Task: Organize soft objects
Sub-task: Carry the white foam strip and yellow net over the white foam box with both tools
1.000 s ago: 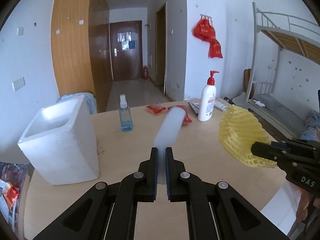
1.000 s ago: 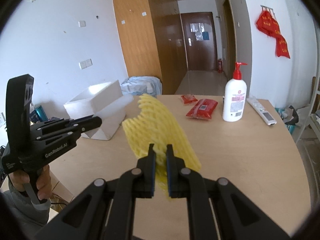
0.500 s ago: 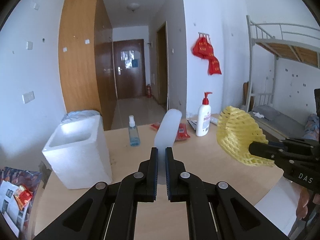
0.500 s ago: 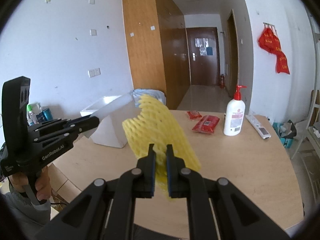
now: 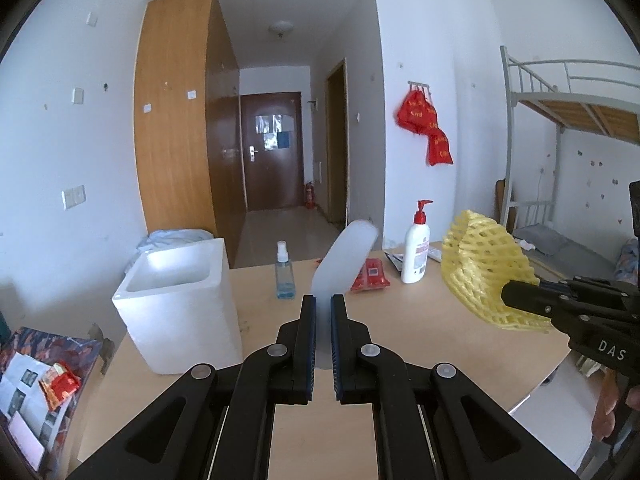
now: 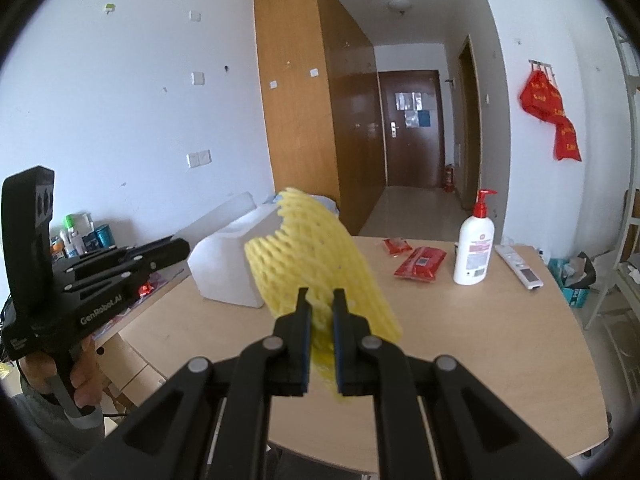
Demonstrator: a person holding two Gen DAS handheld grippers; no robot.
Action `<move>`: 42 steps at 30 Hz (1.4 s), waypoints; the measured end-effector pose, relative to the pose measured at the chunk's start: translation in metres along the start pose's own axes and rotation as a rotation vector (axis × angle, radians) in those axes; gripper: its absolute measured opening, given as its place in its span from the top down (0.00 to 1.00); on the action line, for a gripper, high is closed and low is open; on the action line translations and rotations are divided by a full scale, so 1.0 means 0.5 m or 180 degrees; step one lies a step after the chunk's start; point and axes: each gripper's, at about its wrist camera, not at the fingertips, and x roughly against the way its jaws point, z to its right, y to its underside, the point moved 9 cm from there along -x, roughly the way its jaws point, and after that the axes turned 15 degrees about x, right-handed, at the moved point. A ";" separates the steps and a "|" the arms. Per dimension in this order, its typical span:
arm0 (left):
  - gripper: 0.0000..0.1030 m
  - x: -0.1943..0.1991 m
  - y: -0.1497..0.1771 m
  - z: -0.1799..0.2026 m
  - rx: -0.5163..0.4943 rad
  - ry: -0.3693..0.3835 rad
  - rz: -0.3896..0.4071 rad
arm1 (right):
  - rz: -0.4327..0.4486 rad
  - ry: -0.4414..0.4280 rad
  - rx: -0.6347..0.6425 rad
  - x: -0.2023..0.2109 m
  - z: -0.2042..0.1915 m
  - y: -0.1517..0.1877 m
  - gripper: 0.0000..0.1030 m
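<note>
My left gripper (image 5: 323,304) is shut on a white foam sheet (image 5: 346,258) and holds it up above the wooden table (image 5: 400,316). My right gripper (image 6: 320,300) is shut on a yellow foam net (image 6: 316,272), also held in the air above the table; the net also shows in the left wrist view (image 5: 486,272) at the right. A white foam box (image 5: 180,300) with an open top stands on the table's left side, left of both grippers; it also shows in the right wrist view (image 6: 232,264).
On the table's far side stand a blue spray bottle (image 5: 284,272), a white pump bottle (image 5: 416,256), red packets (image 5: 370,276) and a remote (image 6: 518,268). A bunk bed (image 5: 560,128) stands right. Clutter (image 5: 40,380) lies below the table's left edge.
Both grippers have risen and pulled back from the table, carrying the foam sheet and the yellow net; the table and box now look smaller and lower.
</note>
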 end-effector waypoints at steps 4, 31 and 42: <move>0.93 0.006 -0.005 -0.007 0.0019 -0.0049 0.0028 | 0.0002 -0.0035 0.0036 -0.007 -0.007 -0.006 0.89; 0.93 0.067 -0.026 -0.266 0.0443 -0.0933 0.0162 | 0.0036 -0.0949 0.0380 -0.164 -0.205 -0.089 0.89; 0.93 0.056 -0.038 -0.295 0.0501 -0.0992 0.0178 | -0.0025 -0.0999 0.0425 -0.192 -0.225 -0.101 0.89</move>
